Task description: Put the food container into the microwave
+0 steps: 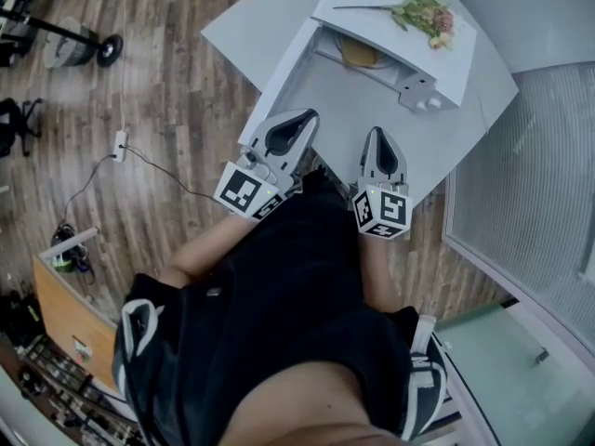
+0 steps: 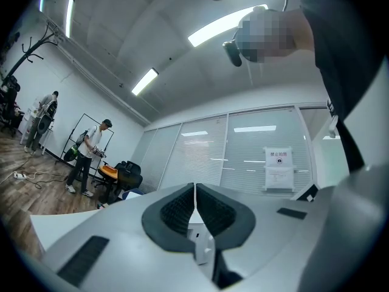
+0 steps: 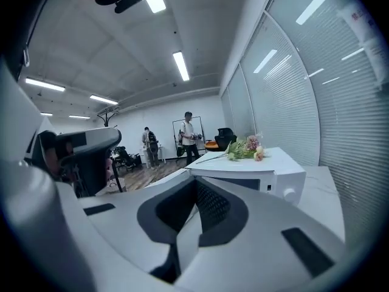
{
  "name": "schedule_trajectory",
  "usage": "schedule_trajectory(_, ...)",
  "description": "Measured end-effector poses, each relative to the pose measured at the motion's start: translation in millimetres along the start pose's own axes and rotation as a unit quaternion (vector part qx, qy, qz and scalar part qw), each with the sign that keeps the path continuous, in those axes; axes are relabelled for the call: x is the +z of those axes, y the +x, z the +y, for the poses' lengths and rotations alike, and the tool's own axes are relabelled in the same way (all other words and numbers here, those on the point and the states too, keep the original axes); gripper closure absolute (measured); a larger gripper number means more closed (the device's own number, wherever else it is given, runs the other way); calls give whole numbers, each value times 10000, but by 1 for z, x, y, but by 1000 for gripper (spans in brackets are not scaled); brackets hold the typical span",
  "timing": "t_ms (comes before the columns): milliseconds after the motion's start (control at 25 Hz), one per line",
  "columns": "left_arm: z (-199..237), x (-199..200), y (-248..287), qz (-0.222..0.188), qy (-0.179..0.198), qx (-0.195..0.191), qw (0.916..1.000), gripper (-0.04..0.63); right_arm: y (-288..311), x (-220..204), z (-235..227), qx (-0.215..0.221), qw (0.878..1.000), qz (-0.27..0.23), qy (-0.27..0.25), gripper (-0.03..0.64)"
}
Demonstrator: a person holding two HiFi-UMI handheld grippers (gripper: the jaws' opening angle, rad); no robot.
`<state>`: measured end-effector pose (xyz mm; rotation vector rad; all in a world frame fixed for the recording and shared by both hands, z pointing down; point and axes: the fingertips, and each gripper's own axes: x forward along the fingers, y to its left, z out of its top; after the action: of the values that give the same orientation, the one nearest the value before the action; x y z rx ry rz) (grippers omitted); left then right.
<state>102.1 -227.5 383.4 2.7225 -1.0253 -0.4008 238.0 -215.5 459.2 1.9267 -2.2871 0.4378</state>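
A white microwave [image 1: 400,35] stands on the pale table [image 1: 465,128], with its door [image 1: 279,82] apparently swung open to the left. Inside the opening I see a yellowish food container [image 1: 360,54]. Both grippers are held close to the person's body at the table's near edge, short of the microwave. My left gripper [image 1: 293,128] is shut with nothing in it; its fingertips [image 2: 196,193] point up at the ceiling and glass wall. My right gripper [image 1: 381,147] is shut and empty too, and past its fingertips [image 3: 196,190] stands the microwave [image 3: 255,172].
A bunch of flowers [image 1: 423,12] lies on top of the microwave. A glass wall with blinds [image 1: 539,184] runs along the right. On the wooden floor at left are a power strip and cable [image 1: 119,145] and a wooden cabinet [image 1: 65,319]. People [image 3: 188,132] stand far off.
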Motion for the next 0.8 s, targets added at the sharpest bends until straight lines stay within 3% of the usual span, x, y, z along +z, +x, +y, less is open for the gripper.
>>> schedule_trajectory(800, 3, -6, 10, 81, -29, 161, 9998, 565, -5, 19, -19, -115, 9998, -163, 24, 594)
